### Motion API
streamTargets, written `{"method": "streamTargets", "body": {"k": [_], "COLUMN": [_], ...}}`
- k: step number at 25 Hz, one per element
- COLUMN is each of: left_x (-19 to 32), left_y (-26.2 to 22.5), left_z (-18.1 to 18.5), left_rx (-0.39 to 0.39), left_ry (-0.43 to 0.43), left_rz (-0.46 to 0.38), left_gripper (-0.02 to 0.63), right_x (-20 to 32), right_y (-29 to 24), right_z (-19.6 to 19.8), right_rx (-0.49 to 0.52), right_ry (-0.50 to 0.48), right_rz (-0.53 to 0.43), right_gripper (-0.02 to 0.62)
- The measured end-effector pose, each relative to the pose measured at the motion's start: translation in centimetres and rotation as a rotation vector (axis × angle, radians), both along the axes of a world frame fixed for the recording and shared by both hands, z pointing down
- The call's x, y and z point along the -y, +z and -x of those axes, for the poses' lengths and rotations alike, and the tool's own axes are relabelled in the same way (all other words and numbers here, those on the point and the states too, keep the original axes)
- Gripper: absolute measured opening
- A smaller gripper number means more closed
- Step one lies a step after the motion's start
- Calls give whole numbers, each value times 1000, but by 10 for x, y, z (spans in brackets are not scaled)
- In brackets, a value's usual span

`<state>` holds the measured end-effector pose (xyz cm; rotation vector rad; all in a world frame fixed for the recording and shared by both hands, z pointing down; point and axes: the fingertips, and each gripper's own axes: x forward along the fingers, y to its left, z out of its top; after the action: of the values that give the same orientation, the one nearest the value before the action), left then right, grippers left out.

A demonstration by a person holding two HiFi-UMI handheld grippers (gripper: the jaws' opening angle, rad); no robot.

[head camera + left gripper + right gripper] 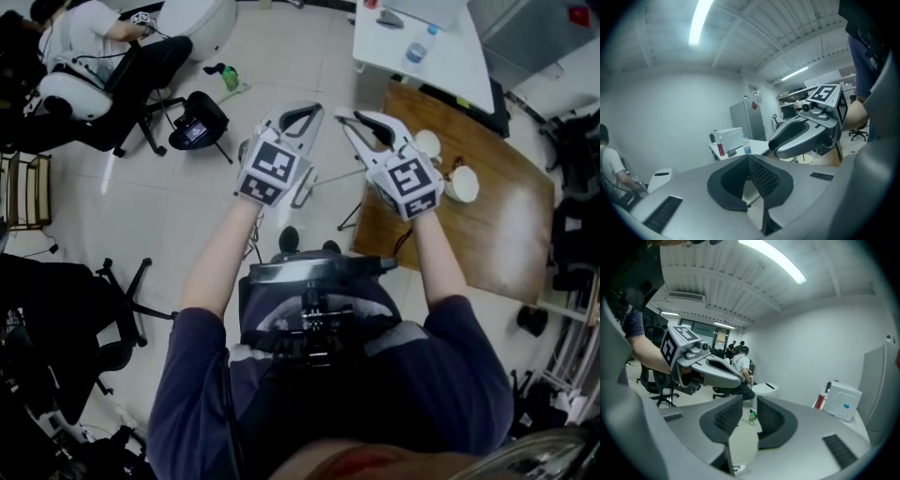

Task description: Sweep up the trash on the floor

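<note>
Trash: I can make out none on the pale floor (187,216) beneath or ahead of the tongs. A green bottle (230,78) lies on the tiles ahead of the left tongs, and I cannot tell whether it counts as trash.
Sweeping tool: no broom or dustpan shows in any view.
Left tongs (302,114): clenched, the pads meeting at their tips with nothing between them. They are held high before the chest, pointing nearly level.
Right tongs (361,120): released, the jaws apart and empty. Only floor and the far-off green bottle show through the gap. They sit just beside the left tongs at the same height.
Why so held: both point out across the room rather than down at the tiles. Neither is placed to work on the floor, so I judge this a carrying or resting pose.
Stage: bare tiles and empty tongs fit sweeping to come, with the tool elsewhere. They fit equally a swept floor with the tool put away.
Surroundings: a wooden table (497,216) with white cups (461,185) stands right of the right tongs. A seated person (94,37) is far ahead-left of the left tongs.
</note>
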<state>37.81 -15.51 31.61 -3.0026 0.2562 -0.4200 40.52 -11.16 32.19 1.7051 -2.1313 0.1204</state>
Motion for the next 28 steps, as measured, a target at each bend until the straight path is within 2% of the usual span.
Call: {"method": "streamTargets", "body": {"k": [3,4,9,16,19,22,28], "left_x": [1,1,-6,-56,-63,-74,-96], "left_y": [-2,-3,0,-22,-35,-27,-22], "left_z": [21,29,71,143,177,212,264], "left_rx": [2,5,17,13,-1,-3,12], "left_ry": [-110,-147,-327,-507,-598,-685,-781], "left_rz": [-3,-8,-7,-21,-42,-20,-29], "left_gripper": [0,0,0,0,0,0,0], "right_x": [-3,-4,-10,-37,-40,-45,-57], "right_y": [-4,-3,-1,-1,-10,-14,-27], "right_z": [14,20,55,120,149,181,233], "right_rx": [25,26,24,108,164,211,302], "right_ry": [-95,-138,-340,-581,-659,-737,-853], "right_rz": [-20,-27,-50,-36,-59,-68,-49], "right_gripper": [19,8,8,8,8,8,8]}}
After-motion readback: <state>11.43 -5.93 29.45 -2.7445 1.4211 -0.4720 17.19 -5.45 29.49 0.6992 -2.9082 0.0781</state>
